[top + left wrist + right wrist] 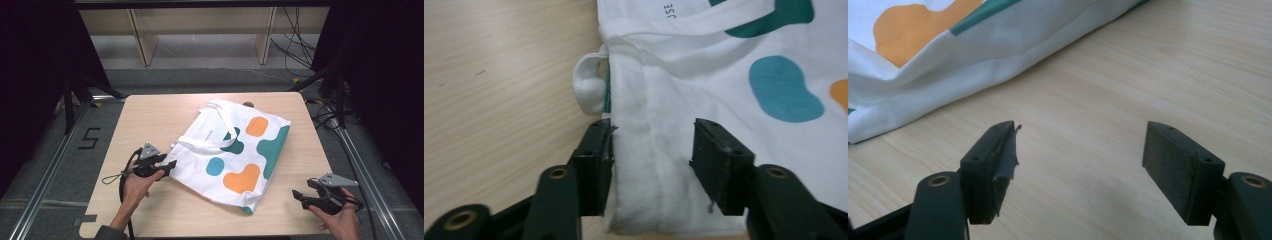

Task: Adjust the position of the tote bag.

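I see the tote bag [235, 152] lying flat on the middle of the desk [150, 112], handles [220, 112] toward the far edge. My left gripper [170, 166] sits at the bag's left corner, my right gripper [298, 196] well apart at its right, over bare desk.

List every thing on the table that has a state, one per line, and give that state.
Tote bag: lying flat on the table, mouth toward the left hand.
Bag handles: loose, lying on the bag.
Left tongs: partly open, straddling the bag's corner; the left pad touches the cloth, the right pad stands clear of it.
Right tongs: wide open over bare wood, holding nothing, apart from the bag.
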`<state>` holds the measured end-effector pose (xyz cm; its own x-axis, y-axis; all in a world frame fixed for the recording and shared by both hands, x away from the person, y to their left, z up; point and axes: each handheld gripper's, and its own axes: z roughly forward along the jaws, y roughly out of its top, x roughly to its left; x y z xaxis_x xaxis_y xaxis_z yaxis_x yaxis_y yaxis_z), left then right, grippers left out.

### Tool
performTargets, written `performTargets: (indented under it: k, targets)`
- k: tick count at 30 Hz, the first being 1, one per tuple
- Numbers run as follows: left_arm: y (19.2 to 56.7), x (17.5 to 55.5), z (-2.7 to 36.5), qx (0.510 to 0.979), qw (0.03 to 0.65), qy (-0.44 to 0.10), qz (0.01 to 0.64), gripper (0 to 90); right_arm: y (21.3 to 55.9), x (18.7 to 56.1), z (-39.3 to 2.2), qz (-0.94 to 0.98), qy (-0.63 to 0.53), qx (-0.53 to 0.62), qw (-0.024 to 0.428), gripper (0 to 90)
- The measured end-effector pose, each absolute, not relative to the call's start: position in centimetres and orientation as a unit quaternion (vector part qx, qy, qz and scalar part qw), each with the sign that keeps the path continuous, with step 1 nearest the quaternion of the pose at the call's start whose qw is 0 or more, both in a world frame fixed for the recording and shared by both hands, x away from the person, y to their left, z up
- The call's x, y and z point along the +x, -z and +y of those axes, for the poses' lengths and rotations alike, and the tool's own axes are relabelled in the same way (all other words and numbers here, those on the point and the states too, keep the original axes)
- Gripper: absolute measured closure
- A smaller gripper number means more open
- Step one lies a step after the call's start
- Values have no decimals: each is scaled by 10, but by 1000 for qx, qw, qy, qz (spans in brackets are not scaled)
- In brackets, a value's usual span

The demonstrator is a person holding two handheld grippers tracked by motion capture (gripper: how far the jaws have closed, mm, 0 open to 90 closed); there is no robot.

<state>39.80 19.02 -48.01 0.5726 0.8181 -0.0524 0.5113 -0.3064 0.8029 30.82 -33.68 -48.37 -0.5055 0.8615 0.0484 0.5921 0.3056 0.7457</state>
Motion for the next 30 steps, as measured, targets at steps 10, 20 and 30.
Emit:
performTargets:
  k: [10,20,30]
  targets:
    - [487,402,192,797,407,-161,416,862,485,310,-332,793,-372,449,176,310]
    - [493,392,192,804,405,-143,411,881,485,309,-324,790,-377,457,157,319]
    - [496,362,186,814,417,-119,386,881,481,307,-313,789,-408,442,125,332]
